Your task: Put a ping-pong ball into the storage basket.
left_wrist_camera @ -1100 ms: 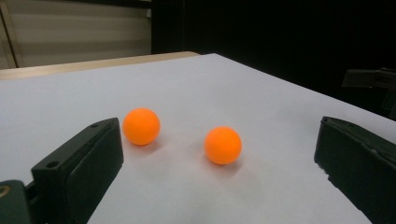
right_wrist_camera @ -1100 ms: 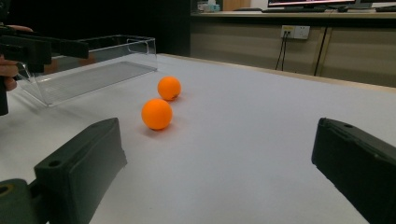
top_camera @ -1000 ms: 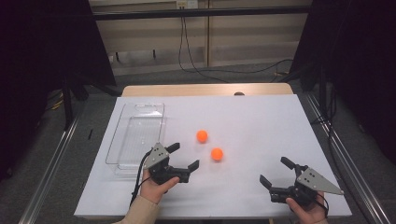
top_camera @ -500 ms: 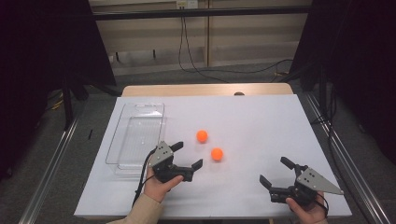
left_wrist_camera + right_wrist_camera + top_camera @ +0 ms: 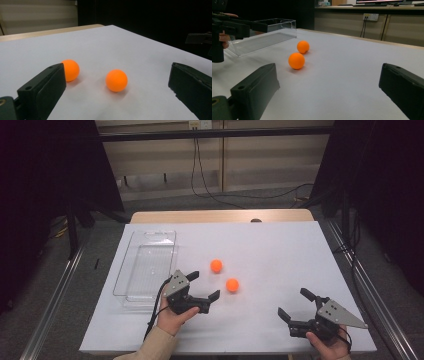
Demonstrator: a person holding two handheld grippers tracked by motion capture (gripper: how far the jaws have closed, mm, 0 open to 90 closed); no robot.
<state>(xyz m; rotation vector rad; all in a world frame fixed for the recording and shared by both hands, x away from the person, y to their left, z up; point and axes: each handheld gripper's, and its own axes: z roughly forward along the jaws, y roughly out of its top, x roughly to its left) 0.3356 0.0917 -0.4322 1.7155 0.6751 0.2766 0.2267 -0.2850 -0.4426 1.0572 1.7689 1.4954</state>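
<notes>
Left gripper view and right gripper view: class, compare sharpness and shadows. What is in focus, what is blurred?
Left gripper view: the nearer orange ball is sharp with a soft shadow beneath it; the jaws at the edges are blurred. Right gripper view: both balls look crisp, the nearer orange ball casting a faint shadow; the clear tray shows pale glints, and the background is dim.

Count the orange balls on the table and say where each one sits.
2. The near ball lies just ahead of the open left gripper; the far ball lies beyond it, right of the clear tray. Neither is held, none seems hidden.
</notes>
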